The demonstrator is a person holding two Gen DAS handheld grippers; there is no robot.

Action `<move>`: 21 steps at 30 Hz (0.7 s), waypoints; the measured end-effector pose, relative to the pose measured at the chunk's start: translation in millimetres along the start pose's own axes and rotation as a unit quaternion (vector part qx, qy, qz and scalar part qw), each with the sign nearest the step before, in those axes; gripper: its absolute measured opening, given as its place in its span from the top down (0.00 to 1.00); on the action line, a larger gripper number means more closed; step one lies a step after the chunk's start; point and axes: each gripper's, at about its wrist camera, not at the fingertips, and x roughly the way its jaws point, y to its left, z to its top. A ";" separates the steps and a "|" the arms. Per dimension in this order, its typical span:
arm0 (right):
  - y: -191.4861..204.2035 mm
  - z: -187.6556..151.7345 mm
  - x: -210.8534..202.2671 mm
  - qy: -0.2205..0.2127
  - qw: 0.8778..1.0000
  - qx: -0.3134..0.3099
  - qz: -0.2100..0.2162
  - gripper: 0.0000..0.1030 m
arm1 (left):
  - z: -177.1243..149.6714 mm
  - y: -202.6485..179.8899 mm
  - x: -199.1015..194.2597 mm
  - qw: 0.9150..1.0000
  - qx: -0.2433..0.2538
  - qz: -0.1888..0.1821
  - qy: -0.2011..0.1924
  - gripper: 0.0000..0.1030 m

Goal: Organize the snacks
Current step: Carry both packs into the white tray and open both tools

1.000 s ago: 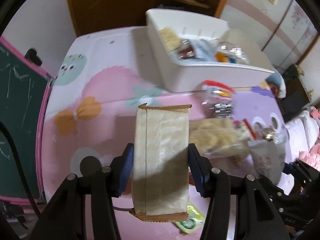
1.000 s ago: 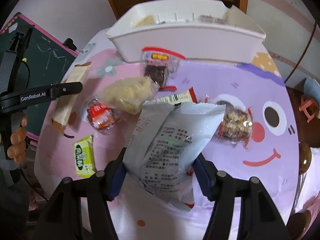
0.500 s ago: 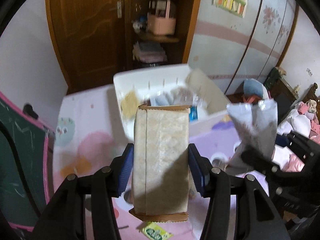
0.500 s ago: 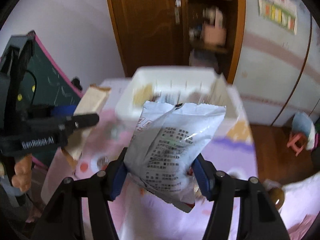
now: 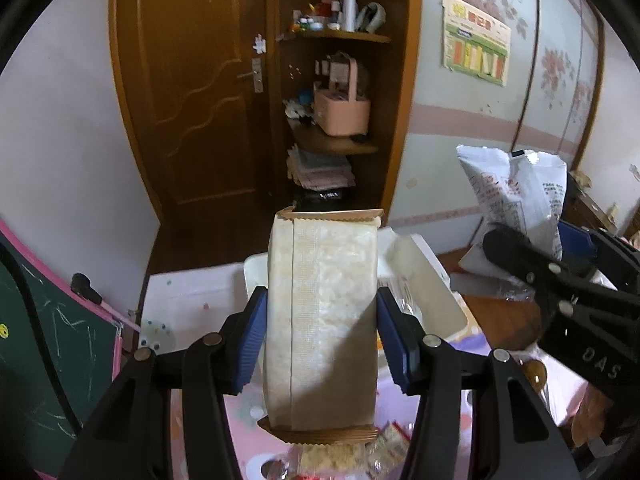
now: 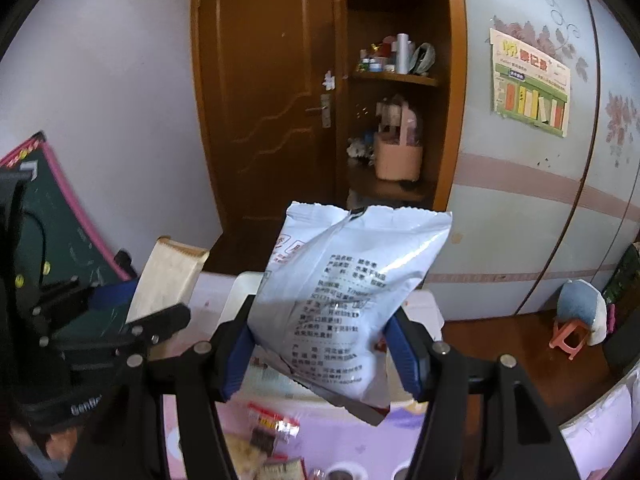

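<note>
Left gripper [image 5: 322,334]: clamped on a long beige cracker pack [image 5: 322,316]; both blue pads [image 5: 251,338] press flat against its long sides.
Beige cracker pack, place: it stands lengthwise between the left fingers, with its far crimped end well past the fingertips and its near crimped end back behind the pads, toward the camera. In the right wrist view the same pack [image 6: 168,280] juts up and forward out of the left gripper [image 6: 120,308], at the left of the right fingers.
Right gripper [image 6: 320,354]: closed on a white snack bag [image 6: 348,292]; the blue pads [image 6: 236,356] squeeze the bag's lower half from both sides.
White snack bag, place: it sits tilted between the right fingers, with its sealed top edge well beyond the fingertips and its bottom corner hanging below and behind the pads. In the left wrist view the bag [image 5: 516,200] rises out of the right gripper [image 5: 560,256], off to the right of the left fingers.
White bin [image 5: 424,280]: beyond and below the left fingertips, mostly hidden behind the cracker pack; in the right wrist view its rim [image 6: 428,308] shows just past the bag, between and beyond the right fingers.
Loose snacks [image 6: 268,432]: small wrapped packets lie on the pink and purple table cover [image 6: 332,436], below the right fingers and near the camera.
Background: a brown door [image 5: 192,92] and a corner shelf [image 5: 340,36] far beyond both sets of fingertips.
</note>
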 end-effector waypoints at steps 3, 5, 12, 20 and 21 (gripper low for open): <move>-7.0 14.5 4.0 -0.005 1.000 0.004 -0.008 0.41 | 14.7 -0.5 7.9 1.000 -0.003 0.011 -0.006 0.50; -11.2 23.5 8.3 -0.006 1.000 0.007 -0.012 0.41 | 22.0 2.0 14.0 1.000 -0.007 0.018 -0.008 0.50; -18.0 46.8 29.7 0.005 1.000 0.017 -0.024 0.41 | 49.9 12.2 39.9 0.999 -0.025 0.043 -0.002 0.50; -19.1 36.8 85.2 0.061 0.997 0.033 -0.022 0.41 | 56.1 15.2 83.8 0.997 -0.034 0.062 0.018 0.50; -18.4 34.2 90.9 0.067 0.997 0.032 -0.024 0.41 | 53.8 15.2 93.7 0.997 -0.031 0.068 0.025 0.50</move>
